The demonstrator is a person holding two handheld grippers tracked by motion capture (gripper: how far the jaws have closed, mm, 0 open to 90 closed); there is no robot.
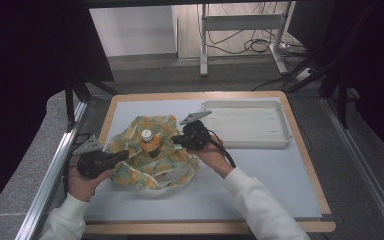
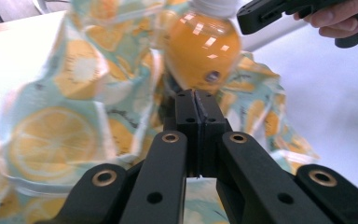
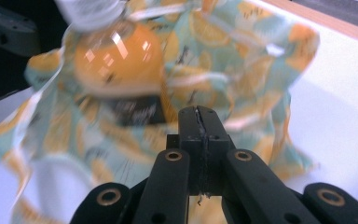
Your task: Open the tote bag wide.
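A cloth bag point(image 1: 166, 170) printed with orange slices lies on the white mat, with its sides drawn up around an upright bottle of orange drink point(image 1: 149, 143) with a white cap. My left gripper point(image 1: 126, 155) is shut at the bag's left edge. In the left gripper view its jaws point(image 2: 196, 95) press together just below the bottle point(image 2: 203, 51), with the bag's cloth point(image 2: 60, 135) around them. My right gripper point(image 1: 176, 140) is shut at the bag's right edge. Its jaws point(image 3: 199, 112) meet against the cloth point(image 3: 242, 60) below the bottle point(image 3: 116, 60), and a thread shows in their seam.
A shallow white tray point(image 1: 280, 139) stands at the back right of the table. The white mat point(image 1: 265, 175) lies on a wooden tabletop. A metal rail point(image 1: 50, 175) runs along the left side. The right gripper's body point(image 2: 265, 11) appears in the left gripper view.
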